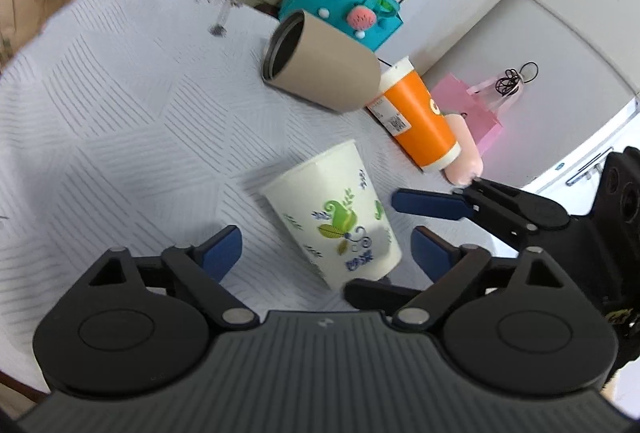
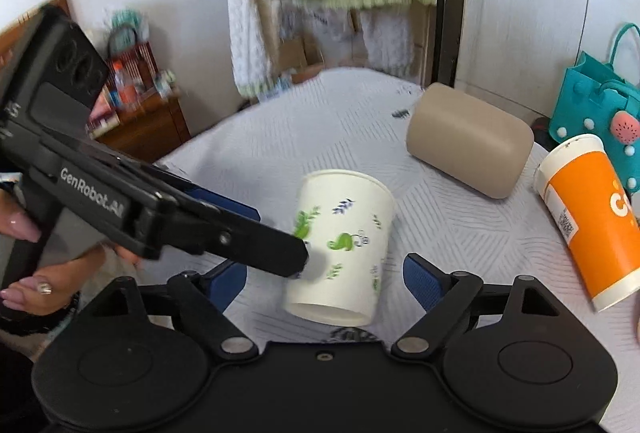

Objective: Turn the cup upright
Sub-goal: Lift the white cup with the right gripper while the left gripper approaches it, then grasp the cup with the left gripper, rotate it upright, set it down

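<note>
Both grippers sit wide open around the leaf-print paper cup (image 2: 340, 245), which looks upside down on the white quilted cloth (image 1: 120, 113), with the left gripper (image 1: 326, 253) and right gripper (image 2: 320, 281) flanking it, probably lining up a grab to flip it.

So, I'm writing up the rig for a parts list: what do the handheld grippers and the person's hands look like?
Both grippers, left gripper and right gripper, are matte black plastic with round pivot housings, silver rivets and blue textured finger pads. One side reads "GenRobot.AI" in white. The hand has long glossy pink nails.
</note>
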Demonstrator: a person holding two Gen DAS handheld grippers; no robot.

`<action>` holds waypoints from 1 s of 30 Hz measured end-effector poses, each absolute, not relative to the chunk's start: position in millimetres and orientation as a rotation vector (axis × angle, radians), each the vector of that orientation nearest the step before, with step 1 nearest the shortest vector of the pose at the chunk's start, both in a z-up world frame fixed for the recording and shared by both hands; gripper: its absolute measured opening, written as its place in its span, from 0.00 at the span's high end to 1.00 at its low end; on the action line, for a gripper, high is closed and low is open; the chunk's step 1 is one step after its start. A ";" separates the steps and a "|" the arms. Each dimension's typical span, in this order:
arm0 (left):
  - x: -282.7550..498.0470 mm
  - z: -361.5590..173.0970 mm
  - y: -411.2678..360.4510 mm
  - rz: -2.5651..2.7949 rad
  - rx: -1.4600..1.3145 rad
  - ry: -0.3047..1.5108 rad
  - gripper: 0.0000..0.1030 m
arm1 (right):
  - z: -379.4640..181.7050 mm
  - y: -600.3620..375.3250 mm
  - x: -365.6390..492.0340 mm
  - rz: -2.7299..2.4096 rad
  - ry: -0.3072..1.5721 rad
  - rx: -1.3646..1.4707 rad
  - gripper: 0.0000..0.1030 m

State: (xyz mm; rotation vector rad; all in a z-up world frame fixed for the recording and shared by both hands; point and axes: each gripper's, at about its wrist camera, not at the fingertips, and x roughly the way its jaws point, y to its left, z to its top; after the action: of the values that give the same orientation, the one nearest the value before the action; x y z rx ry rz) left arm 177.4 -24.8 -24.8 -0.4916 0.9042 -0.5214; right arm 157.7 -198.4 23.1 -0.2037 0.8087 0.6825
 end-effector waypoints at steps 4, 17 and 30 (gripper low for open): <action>181.8 -33.0 -32.2 -0.535 -0.551 0.941 0.25 | 17.5 -193.2 167.4 0.697 0.844 -0.223 0.15; 172.1 -30.2 -40.0 -0.521 -0.516 0.812 0.41 | 9.1 -205.7 160.1 0.676 0.775 -0.154 0.36; 164.5 -6.2 -59.2 -0.606 -0.263 0.586 0.54 | 3.0 -221.4 152.2 0.632 0.572 -0.245 0.36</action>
State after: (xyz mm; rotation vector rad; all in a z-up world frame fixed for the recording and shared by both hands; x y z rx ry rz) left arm 164.5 -59.2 -6.2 -0.2628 0.5858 -0.6061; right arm 152.2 -221.4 3.0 -0.2451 0.5716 0.6318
